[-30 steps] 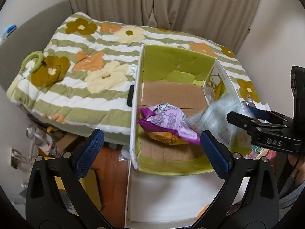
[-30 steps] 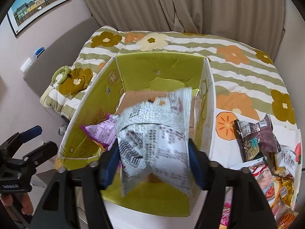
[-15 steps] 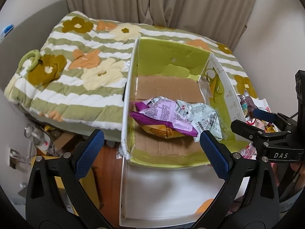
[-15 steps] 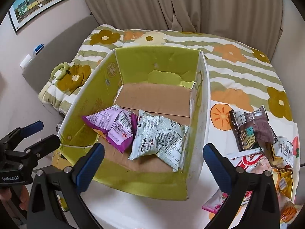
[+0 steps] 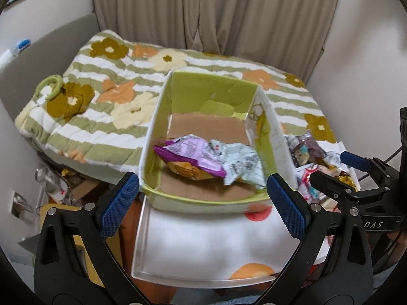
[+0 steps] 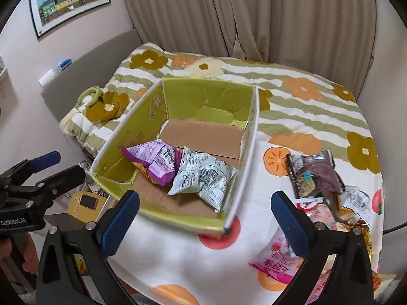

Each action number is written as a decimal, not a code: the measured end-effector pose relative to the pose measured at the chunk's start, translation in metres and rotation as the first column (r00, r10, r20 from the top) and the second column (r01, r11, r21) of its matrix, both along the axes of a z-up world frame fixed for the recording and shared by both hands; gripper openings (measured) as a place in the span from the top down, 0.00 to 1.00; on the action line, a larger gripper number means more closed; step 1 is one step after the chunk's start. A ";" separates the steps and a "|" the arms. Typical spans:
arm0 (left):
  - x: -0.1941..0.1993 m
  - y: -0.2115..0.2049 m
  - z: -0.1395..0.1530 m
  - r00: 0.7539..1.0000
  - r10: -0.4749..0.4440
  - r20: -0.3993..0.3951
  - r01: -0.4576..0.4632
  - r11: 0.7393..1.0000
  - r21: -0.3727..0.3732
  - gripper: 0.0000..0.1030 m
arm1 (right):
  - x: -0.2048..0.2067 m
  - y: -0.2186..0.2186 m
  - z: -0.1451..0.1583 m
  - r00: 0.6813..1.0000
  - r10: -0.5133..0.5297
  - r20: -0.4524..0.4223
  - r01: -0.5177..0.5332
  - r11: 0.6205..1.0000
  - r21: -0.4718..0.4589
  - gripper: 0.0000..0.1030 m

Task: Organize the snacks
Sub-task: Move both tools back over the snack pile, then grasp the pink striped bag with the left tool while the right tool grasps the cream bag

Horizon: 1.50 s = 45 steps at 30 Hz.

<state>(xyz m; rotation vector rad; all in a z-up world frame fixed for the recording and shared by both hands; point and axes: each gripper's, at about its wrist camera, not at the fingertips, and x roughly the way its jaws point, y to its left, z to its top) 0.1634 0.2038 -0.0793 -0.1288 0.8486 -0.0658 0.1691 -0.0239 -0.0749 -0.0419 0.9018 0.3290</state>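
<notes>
A green-lined cardboard box (image 5: pixel 211 94) (image 6: pixel 203 94) stands open on the table. Inside it a purple snack bag (image 5: pixel 188 152) (image 6: pixel 152 160) lies against a silver-grey snack bag (image 5: pixel 241 162) (image 6: pixel 203 175). My left gripper (image 5: pixel 201 190) hovers before the box's near wall, open and empty. My right gripper (image 6: pixel 203 203) is open too, with nothing between its blue pads, near the box's front right corner. Loose snack bags (image 6: pixel 318 178) (image 5: pixel 305 152) are piled right of the box, a pink one (image 6: pixel 277 261) nearest.
A white cloth with orange fruit print (image 6: pixel 178 249) covers the table. Behind it lies a bed with a flowered striped quilt (image 5: pixel 114 96), then curtains (image 6: pixel 254 12). Clutter sits on the floor at the left (image 5: pixel 58 185). A green ring (image 6: pixel 91 96) rests on the quilt.
The right gripper opened and let go of the silver-grey bag, which now lies in the box beside the purple one. Both grippers have drawn back and up from the box.
</notes>
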 end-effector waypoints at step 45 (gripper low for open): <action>-0.067 -0.352 -0.114 0.816 -0.553 -0.166 0.543 0.833 -0.107 0.03 | -0.183 -0.300 -0.044 0.799 -0.601 -0.015 0.601 0.798 0.041 0.00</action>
